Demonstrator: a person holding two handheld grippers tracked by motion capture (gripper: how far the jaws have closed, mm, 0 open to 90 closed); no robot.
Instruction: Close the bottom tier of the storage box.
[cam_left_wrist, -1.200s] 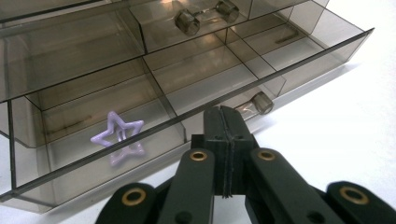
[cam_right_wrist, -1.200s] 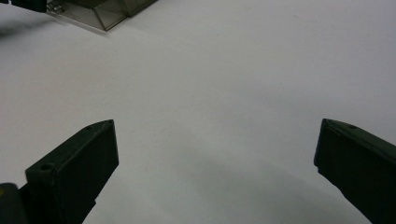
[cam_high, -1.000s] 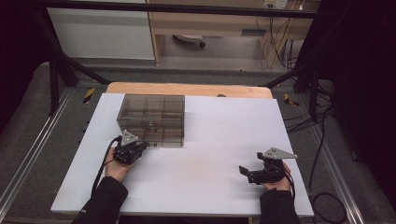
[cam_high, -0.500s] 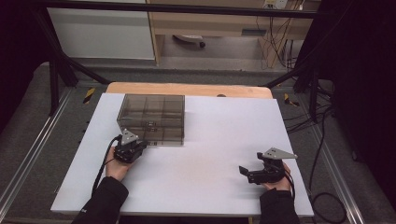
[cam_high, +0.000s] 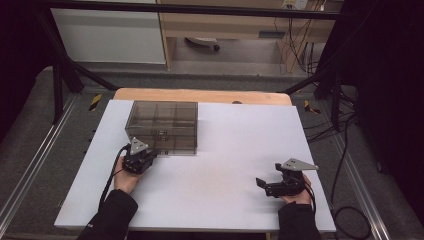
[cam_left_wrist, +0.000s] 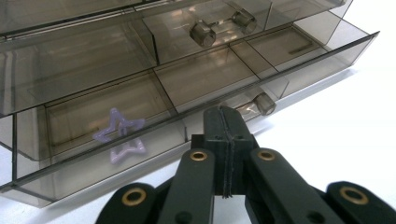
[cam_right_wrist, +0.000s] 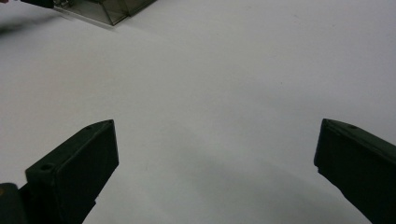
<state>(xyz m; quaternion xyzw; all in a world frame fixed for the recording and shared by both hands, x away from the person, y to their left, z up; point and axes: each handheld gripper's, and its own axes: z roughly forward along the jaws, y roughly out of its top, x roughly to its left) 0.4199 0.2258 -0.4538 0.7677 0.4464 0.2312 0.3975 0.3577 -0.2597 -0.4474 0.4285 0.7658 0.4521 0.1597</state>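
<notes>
Nothing has moved: left gripper (cam_left_wrist: 223, 140) clenched empty before the unlabelled drawer box (cam_left_wrist: 140, 70); right gripper (cam_right_wrist: 215, 163) released.

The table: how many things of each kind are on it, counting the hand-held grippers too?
Smoky clear drawer box: 1
Purple star in its lower drawer: 1
Hand-held grippers, left and right: 2
Total: 4

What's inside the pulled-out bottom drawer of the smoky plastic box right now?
In the bottom drawer, the left compartment holds a lilac star. The middle and right compartments look empty. The shut left tool covers part of the drawer's front near its knob.
</notes>
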